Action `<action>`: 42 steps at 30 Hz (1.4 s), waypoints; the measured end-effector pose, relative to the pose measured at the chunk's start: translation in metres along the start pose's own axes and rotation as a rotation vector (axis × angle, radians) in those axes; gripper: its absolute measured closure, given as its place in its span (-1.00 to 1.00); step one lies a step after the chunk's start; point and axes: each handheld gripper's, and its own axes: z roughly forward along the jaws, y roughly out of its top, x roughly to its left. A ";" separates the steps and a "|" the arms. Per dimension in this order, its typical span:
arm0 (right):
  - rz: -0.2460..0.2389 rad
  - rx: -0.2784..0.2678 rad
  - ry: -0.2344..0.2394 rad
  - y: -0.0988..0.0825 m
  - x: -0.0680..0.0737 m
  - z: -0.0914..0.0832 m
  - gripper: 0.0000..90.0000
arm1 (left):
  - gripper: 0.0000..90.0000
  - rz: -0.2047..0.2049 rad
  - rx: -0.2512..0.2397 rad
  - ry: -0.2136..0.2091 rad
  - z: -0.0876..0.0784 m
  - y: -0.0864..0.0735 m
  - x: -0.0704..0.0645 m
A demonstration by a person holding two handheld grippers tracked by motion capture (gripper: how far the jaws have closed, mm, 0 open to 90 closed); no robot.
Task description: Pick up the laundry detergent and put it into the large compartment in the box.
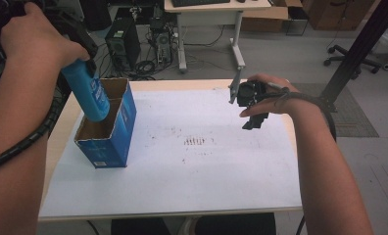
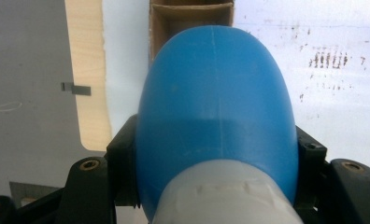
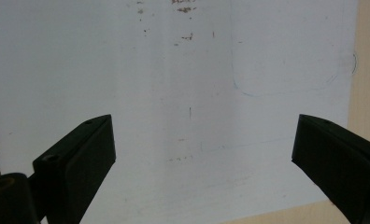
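We hold left claw clenched on blue bottle, base-down, tilted, lower end inside open blue carton at table left edge. Left gripper view: bottle above carton mouth. Risk: tilted bottle catches carton rim, tips light carton; early release drops bottle askew. We keep right claw released, empty, above bare white sheet, well apart from carton, so carton is unbraced.
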 end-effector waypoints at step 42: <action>-0.019 0.010 0.012 0.012 -0.003 0.006 -0.87 | -0.17 0.045 0.050 -0.010 0.092 0.016 0.016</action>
